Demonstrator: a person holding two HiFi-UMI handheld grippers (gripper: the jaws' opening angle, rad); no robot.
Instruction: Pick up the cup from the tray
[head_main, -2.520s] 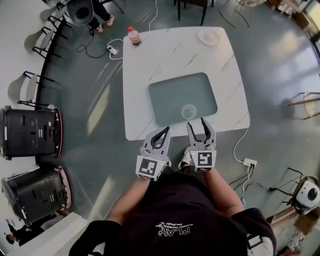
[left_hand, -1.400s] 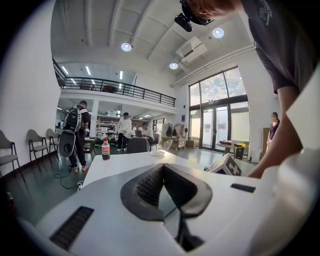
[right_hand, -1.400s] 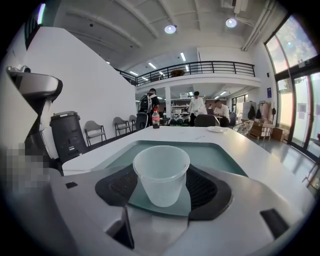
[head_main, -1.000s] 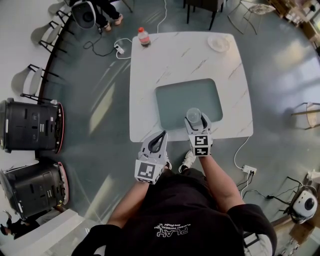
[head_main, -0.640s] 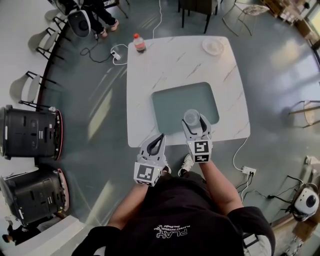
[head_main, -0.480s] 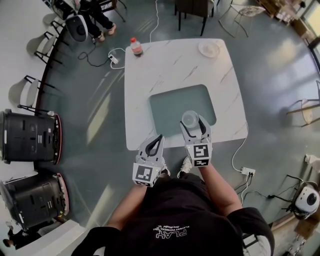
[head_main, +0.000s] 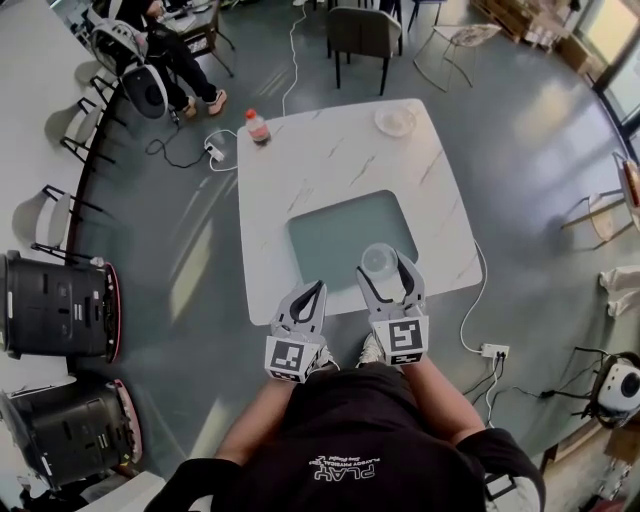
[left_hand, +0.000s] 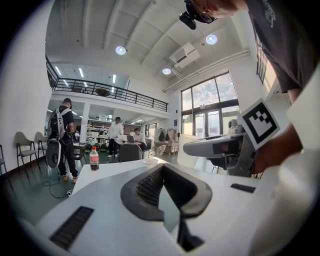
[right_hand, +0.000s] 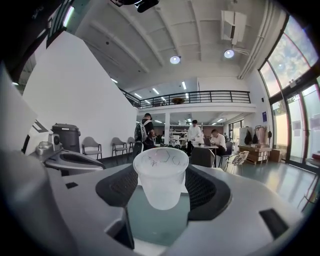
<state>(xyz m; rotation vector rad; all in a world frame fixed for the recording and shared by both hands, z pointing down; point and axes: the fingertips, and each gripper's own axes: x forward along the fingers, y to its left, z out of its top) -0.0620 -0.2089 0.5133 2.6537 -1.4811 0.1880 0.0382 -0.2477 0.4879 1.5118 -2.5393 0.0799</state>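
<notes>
A clear plastic cup hangs above the near right part of the teal tray, upright, off the tray's surface. My right gripper is shut on the cup, one jaw on each side of it. The left gripper is shut with nothing in it and hovers over the floor just short of the table's near edge, left of the right one.
The tray lies on a white marble table. A red-capped bottle stands at its far left corner, a white plate at the far right. Chairs, black bins and floor cables surround the table. People sit and stand behind.
The right gripper went from open before the tray to shut on the cup, and has lifted it and drawn it back toward the table's near edge. The left gripper has closed.
</notes>
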